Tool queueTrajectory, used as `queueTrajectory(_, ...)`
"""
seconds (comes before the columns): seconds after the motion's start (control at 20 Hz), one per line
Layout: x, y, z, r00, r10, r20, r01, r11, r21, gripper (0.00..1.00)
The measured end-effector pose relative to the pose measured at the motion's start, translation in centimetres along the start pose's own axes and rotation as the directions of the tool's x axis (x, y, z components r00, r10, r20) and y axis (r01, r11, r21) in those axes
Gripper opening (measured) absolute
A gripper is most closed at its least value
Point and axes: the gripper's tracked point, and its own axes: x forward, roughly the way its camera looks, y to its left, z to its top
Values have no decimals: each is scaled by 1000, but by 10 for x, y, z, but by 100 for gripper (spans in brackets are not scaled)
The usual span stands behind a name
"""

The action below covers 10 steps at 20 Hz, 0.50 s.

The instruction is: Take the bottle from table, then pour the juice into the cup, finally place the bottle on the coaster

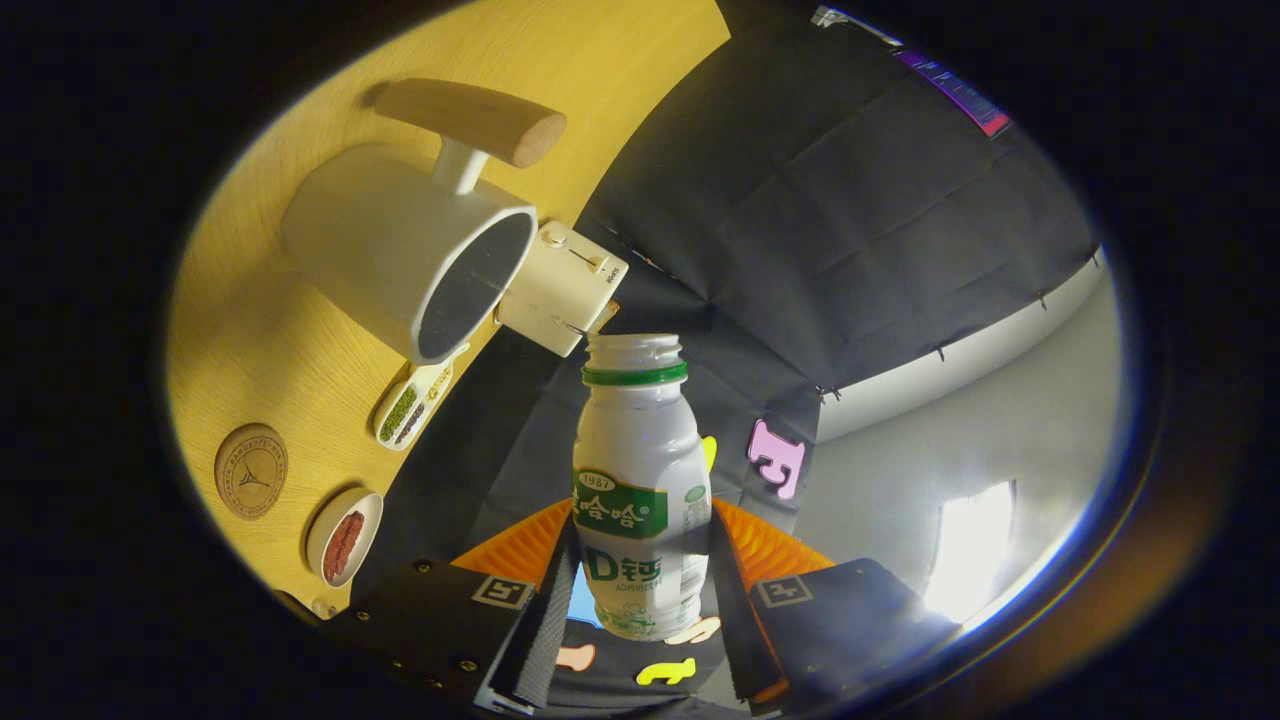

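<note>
The claw [640, 560] squeezes the little juice bottle [640, 490] from both sides, one finger on each. The bottle's open mouth leans toward the white cup [400, 250] (probably the pouring step). The round coaster [251, 471] waits below the cup.

The hand-held gripper [640, 590] is rolled steeply sideways, its two fingers [545, 600] closed from either side on the bottle [640, 500], pressing its lower body.
</note>
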Motion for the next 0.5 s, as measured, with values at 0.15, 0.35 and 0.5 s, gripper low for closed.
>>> queueTrajectory(0.15,0,0,2,1000,2,19,-1,1000,-28,66)
queueTrajectory(0.35,2,-1,2,1000,5,29,-3,999,-52,66)
queueTrajectory(0.5,0,1,2,1000,5,30,-3,998,-58,66)
